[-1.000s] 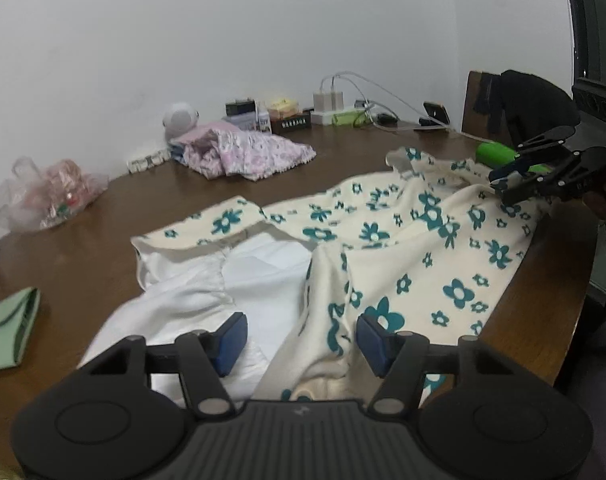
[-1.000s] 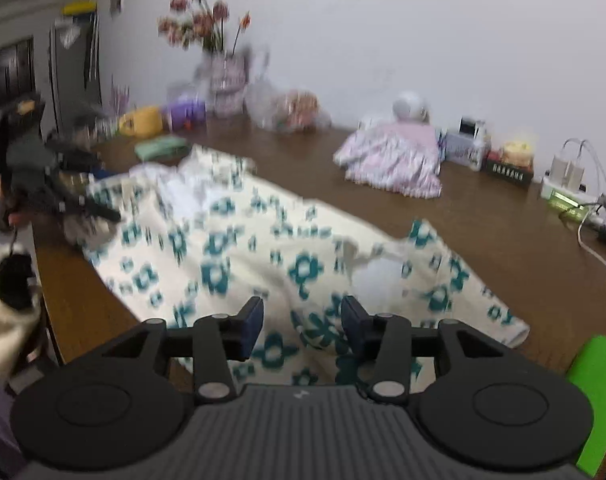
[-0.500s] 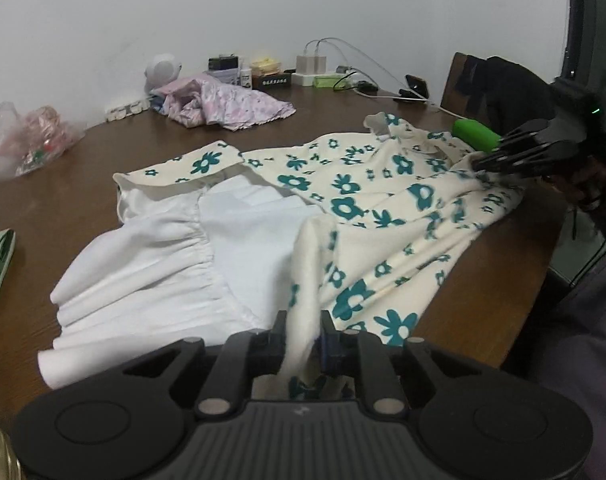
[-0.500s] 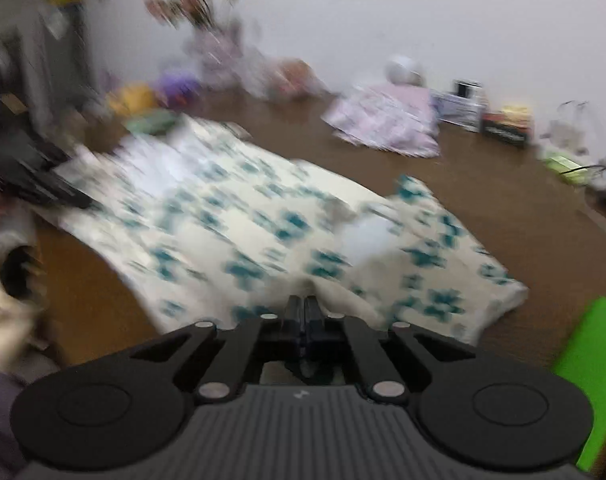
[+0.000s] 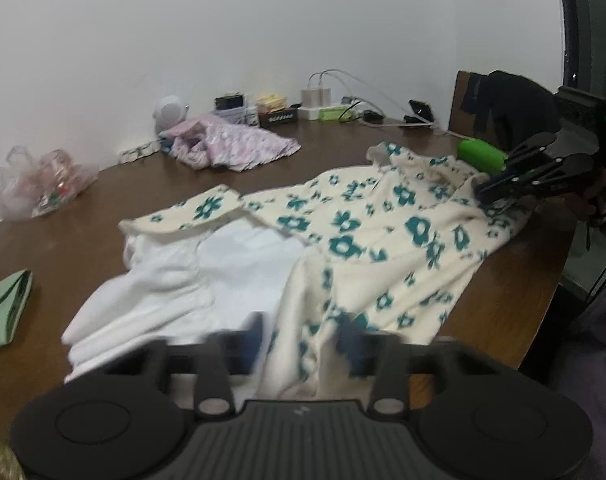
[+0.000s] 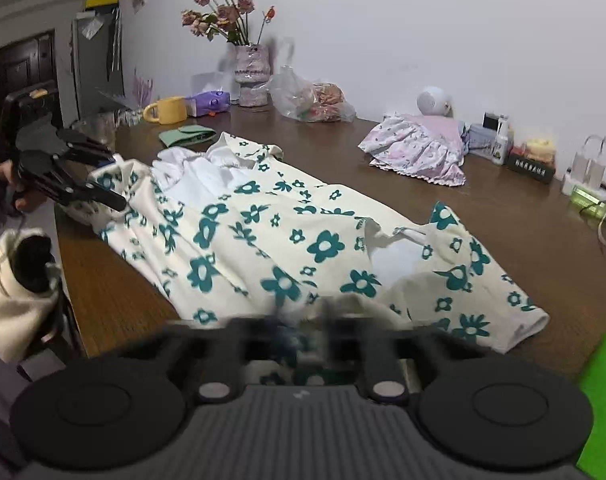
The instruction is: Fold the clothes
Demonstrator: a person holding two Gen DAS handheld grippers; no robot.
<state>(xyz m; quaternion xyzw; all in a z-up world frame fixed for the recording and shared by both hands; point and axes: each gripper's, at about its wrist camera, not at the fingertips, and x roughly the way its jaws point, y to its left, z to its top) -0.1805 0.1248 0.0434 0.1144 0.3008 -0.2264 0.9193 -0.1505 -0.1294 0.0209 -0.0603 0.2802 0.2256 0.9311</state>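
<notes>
A cream dress with teal flowers and a white lining (image 5: 383,240) lies spread along the near edge of the brown table; it also shows in the right wrist view (image 6: 263,232). My left gripper (image 5: 303,340) is at the hem end, its blurred fingers (image 5: 255,330) parted with the fabric edge between them. My right gripper (image 6: 307,336) is at the other end; its blurred fingers (image 6: 271,332) stand slightly apart over the cloth. Each gripper shows in the other's view: the right one (image 5: 483,194) and the left one (image 6: 115,200).
A pink floral garment (image 5: 231,146) lies at the back by chargers and small boxes (image 5: 315,104). A plastic bag (image 5: 35,184), a folded green cloth (image 5: 7,308), a vase of flowers (image 6: 251,76) and a yellow mug (image 6: 169,110) are on the table. A green object (image 6: 603,392) is at right.
Both grippers were open a second ago, clamped shut on the dress half a second ago, and now show their fingers parted again. The dress lies flatter along the table edge.
</notes>
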